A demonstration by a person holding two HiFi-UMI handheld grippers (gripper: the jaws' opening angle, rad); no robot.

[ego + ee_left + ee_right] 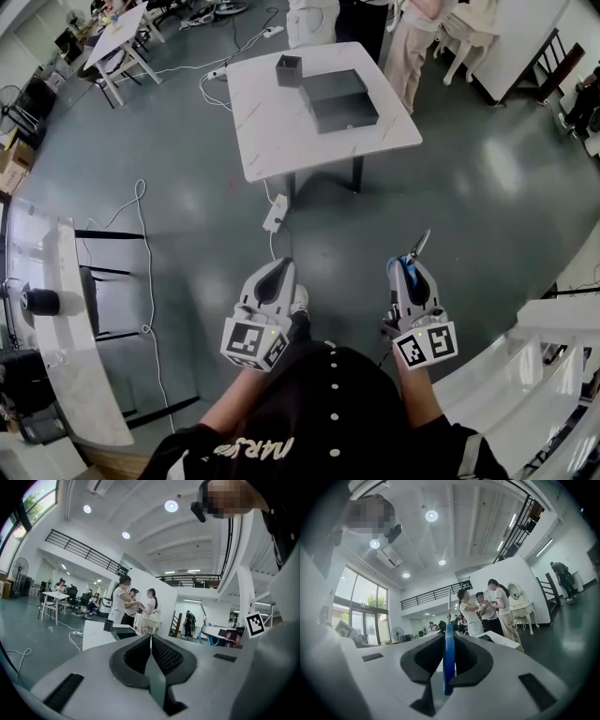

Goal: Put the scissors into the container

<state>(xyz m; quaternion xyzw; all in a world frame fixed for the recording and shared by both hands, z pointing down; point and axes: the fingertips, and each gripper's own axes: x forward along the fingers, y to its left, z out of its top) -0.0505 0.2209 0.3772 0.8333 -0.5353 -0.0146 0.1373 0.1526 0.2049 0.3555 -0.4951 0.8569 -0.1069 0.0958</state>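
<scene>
Blue-handled scissors (419, 248) are sitting pinched in the right gripper (409, 274); the left gripper (278, 273) is hanging shut, empty. Carrying stage, seemingly: next needs reaching the far container (345, 119).

Lighting: bright, even. Sources: round ceiling lamps (171, 506) overhead; daylight through tall windows (361, 616), far left. Glare: soft sheen on floor (487, 169). Shadows: faint. Distortion: strong fisheye, dark corners.

table (272, 141): ahead of both grippers, well apart
container (343, 99): on table, right part
small box (289, 70): on table, just behind container's left corner
power strip (276, 214): on floor (187, 197), between table and left gripper (281, 266)
scissors (419, 247): in right gripper (405, 269), tips forward
</scene>
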